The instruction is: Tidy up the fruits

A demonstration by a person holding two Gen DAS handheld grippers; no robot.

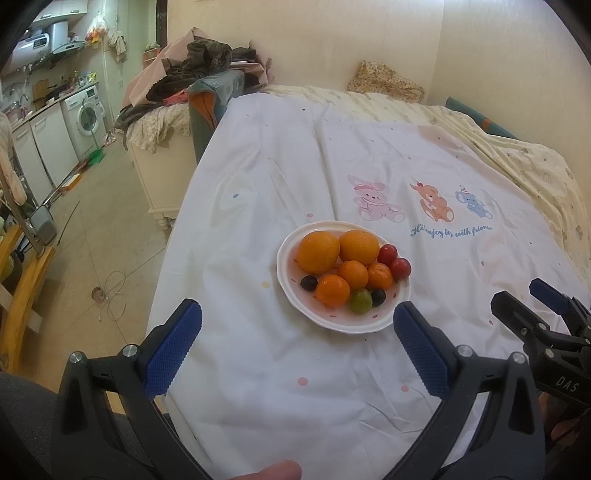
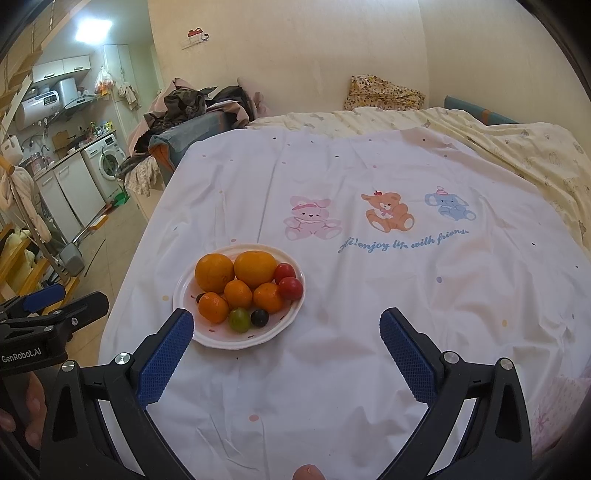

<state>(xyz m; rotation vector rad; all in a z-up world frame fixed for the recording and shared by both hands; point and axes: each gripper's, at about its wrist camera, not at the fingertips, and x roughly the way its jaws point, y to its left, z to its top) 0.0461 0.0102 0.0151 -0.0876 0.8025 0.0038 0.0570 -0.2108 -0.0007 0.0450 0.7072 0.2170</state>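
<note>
Both sets of blue-padded fingers stood wide apart and empty: left gripper (image 1: 297, 343) just short of the white scallop-rimmed ceramic plate (image 1: 391, 317), right gripper (image 2: 286, 349) beside it over the white cartoon-print bedsheet (image 2: 369, 295). The plate held two large oranges (image 1: 318, 252), three small mandarins (image 1: 352, 274), two red cherry tomatoes (image 1: 387, 254), a green grape (image 1: 361, 301) and dark grapes (image 1: 308, 283), all packed touching. Likely risks: round fruit rolling off across soft bedding; grapes or tomatoes crushed by firm pads; the plate tipping if nudged.

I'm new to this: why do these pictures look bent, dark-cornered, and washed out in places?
Both wrist views use fisheye lenses: edges curve and corners go black. In the right wrist view a ceiling light blows out white; in the left wrist view the plate of fruit stays sharp.
</note>
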